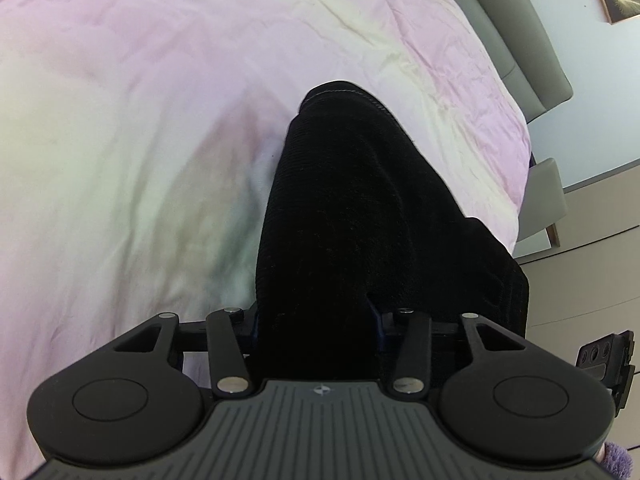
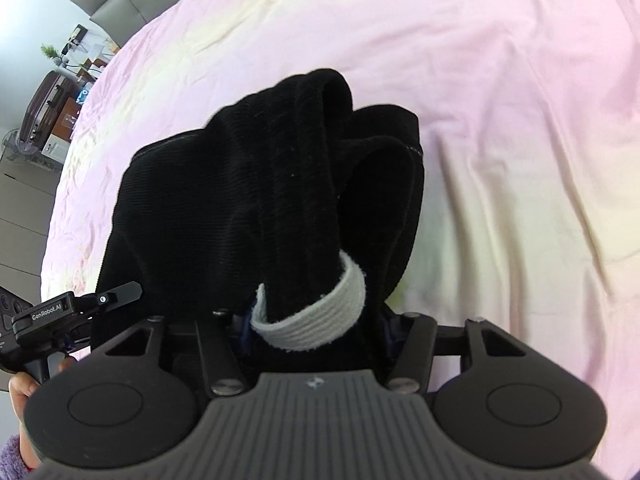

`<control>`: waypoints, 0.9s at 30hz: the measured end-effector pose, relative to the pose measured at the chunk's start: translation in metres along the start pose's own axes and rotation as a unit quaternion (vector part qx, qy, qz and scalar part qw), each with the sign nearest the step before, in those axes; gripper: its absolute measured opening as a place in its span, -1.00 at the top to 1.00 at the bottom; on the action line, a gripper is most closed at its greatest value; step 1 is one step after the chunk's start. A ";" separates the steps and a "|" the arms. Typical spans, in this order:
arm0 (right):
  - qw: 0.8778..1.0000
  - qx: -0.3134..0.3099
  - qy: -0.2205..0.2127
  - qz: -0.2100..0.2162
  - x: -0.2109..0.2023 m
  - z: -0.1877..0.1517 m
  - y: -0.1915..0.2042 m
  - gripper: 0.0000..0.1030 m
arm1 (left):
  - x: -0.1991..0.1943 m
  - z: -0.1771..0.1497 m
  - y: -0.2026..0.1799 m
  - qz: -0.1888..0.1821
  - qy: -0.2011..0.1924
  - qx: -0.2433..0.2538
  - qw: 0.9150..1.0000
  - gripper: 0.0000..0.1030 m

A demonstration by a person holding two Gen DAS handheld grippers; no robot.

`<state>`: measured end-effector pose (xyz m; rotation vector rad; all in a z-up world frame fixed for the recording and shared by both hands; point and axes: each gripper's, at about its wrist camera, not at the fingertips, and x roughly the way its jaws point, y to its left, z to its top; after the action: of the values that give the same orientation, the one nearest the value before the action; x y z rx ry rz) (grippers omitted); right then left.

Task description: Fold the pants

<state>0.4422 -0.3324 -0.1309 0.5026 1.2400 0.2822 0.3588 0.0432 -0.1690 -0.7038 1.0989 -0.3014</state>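
Left hand-held gripper (image 1: 316, 316) is clamped on the black pants (image 1: 360, 208), its jaws drawn in against a thick bunch of the dark fabric that fills the space between them. From that grip the cloth runs straight ahead of the gripper, hanging over the pink bed sheet (image 1: 140, 120), and a stitched hem edge (image 1: 340, 94) shows at the far end of the fabric. Off to the right of this gripper, past the edge of the bed, a grey upholstered headboard (image 1: 516, 32) runs along the wall.

Over on the other side, the right hand-held gripper (image 2: 316, 320) also has the pants (image 2: 224, 192) pinched, jaws closed in on a heavy wad of material. Right at the grip a light grey ribbed band (image 2: 320, 320) curls around the black cloth, looping just ahead of the jaws. Beyond it the fabric bunches into several thick folds that rise ahead of the gripper, with the sheet (image 2: 520, 120) spread behind and to the right. To the left of this gripper the left one (image 2: 72, 312) comes into view, close beside the cloth, and the person's hand (image 2: 22, 392) shows at the lower left edge. Further left, beyond the bed, a dark suitcase (image 2: 48, 108) stands among small clutter.
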 end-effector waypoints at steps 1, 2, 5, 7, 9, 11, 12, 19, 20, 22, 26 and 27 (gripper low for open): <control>1.000 -0.004 -0.001 0.002 -0.005 -0.003 0.008 0.08 | -0.006 -0.002 -0.001 0.000 -0.001 0.002 1.000 -0.02; 1.000 -0.009 0.000 0.002 -0.008 -0.007 0.016 0.09 | -0.015 -0.003 0.000 -0.001 -0.002 0.002 1.000 -0.01; 1.000 -0.023 0.000 0.006 -0.017 -0.017 0.041 0.11 | -0.041 -0.005 0.005 -0.007 -0.005 0.002 1.000 0.00; 0.999 -0.031 0.000 0.013 -0.022 -0.025 0.059 0.11 | -0.061 -0.004 0.012 -0.008 -0.012 0.003 1.000 0.00; 0.999 -0.038 -0.002 0.025 -0.026 -0.035 0.079 0.11 | -0.085 -0.004 0.019 -0.006 -0.023 0.009 1.000 0.00; 0.998 -0.046 -0.004 0.037 -0.023 -0.047 0.103 0.11 | -0.110 -0.003 0.027 -0.001 -0.034 0.015 0.999 0.00; 0.998 -0.051 -0.004 0.043 -0.021 -0.052 0.114 0.11 | -0.121 -0.002 0.033 0.002 -0.038 0.017 0.999 0.00; 0.993 -0.078 0.003 0.090 0.021 -0.088 0.214 0.11 | -0.198 0.023 0.094 0.030 -0.072 0.013 0.997 -0.01; 0.992 -0.083 0.004 0.095 0.030 -0.093 0.230 0.11 | -0.206 0.028 0.103 0.035 -0.075 0.013 0.996 -0.01; 0.991 -0.085 0.006 0.104 0.047 -0.101 0.255 0.11 | -0.217 0.037 0.119 0.042 -0.079 0.015 0.996 -0.01; 0.990 -0.081 0.012 0.112 0.080 -0.113 0.288 0.12 | -0.223 0.055 0.141 0.051 -0.076 0.034 0.995 -0.01; 0.991 -0.078 0.013 0.111 0.089 -0.114 0.291 0.12 | -0.222 0.058 0.146 0.052 -0.075 0.037 0.995 -0.01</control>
<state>0.3800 -0.0165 -0.0835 0.5030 1.1763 0.5718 0.2963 0.2960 -0.0918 -0.5916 0.9730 -0.1968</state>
